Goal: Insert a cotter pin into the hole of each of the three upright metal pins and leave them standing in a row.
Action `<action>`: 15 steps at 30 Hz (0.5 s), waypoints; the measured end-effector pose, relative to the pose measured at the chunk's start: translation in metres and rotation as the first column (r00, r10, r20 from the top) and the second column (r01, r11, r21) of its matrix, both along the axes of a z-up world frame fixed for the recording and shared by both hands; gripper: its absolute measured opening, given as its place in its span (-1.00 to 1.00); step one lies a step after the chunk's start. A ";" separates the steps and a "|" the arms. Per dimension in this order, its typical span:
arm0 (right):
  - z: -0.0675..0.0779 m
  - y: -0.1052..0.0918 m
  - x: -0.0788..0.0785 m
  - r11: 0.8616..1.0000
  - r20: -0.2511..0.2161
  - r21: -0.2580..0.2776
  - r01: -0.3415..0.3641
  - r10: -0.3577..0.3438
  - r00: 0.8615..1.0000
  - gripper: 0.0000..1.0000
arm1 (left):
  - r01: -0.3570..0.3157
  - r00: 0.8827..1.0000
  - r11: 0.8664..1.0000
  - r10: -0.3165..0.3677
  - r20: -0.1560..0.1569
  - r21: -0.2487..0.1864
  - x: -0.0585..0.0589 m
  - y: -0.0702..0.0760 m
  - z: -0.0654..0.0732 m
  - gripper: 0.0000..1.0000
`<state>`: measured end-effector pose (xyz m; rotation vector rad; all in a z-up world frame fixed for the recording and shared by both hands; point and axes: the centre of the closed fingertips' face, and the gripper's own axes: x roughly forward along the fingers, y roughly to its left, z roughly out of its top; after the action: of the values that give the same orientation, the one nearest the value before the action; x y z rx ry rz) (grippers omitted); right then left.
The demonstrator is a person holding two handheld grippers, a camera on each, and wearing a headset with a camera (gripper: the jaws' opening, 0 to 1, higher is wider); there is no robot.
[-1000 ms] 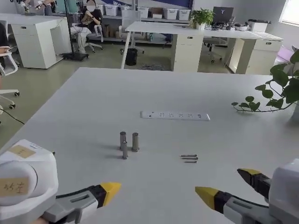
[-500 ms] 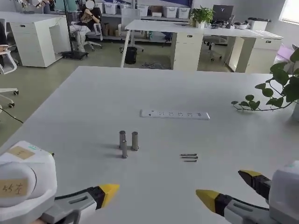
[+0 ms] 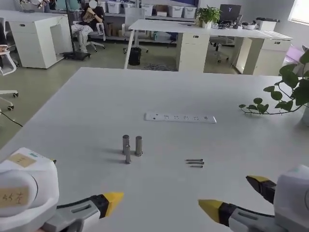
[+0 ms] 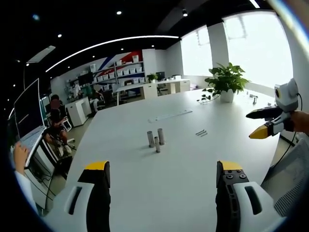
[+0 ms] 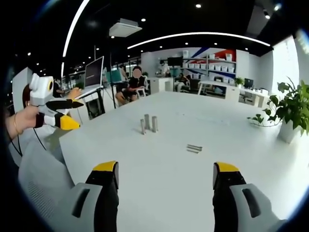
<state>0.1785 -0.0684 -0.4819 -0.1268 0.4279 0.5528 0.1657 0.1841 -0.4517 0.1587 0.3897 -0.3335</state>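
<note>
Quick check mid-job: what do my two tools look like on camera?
Both match: the left tool and right tool have grey jaws with black sections and yellow tips, on rounded white housings. The left housing carries tan labels with handwritten marks I can't read.

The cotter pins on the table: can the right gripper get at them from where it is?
Probably yes: the right gripper is open and empty, and only bare table lies between it and the cotter pins.
</note>
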 end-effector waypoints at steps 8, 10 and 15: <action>-0.003 0.003 0.004 1.000 -0.008 -0.002 -0.015 0.015 1.000 0.57 | 0.003 1.000 1.000 -0.004 -0.019 -0.009 0.003 -0.002 -0.006 0.80; -0.004 0.004 0.005 1.000 -0.009 -0.001 -0.016 0.016 1.000 0.57 | 0.004 1.000 1.000 -0.004 -0.018 -0.005 0.003 -0.002 -0.005 0.80; -0.005 0.005 0.006 1.000 -0.012 0.002 -0.020 0.020 1.000 0.56 | 0.002 1.000 1.000 -0.002 -0.022 -0.002 0.004 -0.001 -0.006 0.79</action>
<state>0.1849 -0.0631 -0.4873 -0.1256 0.4385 0.5742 0.1696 0.1829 -0.4577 0.1536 0.4114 -0.3383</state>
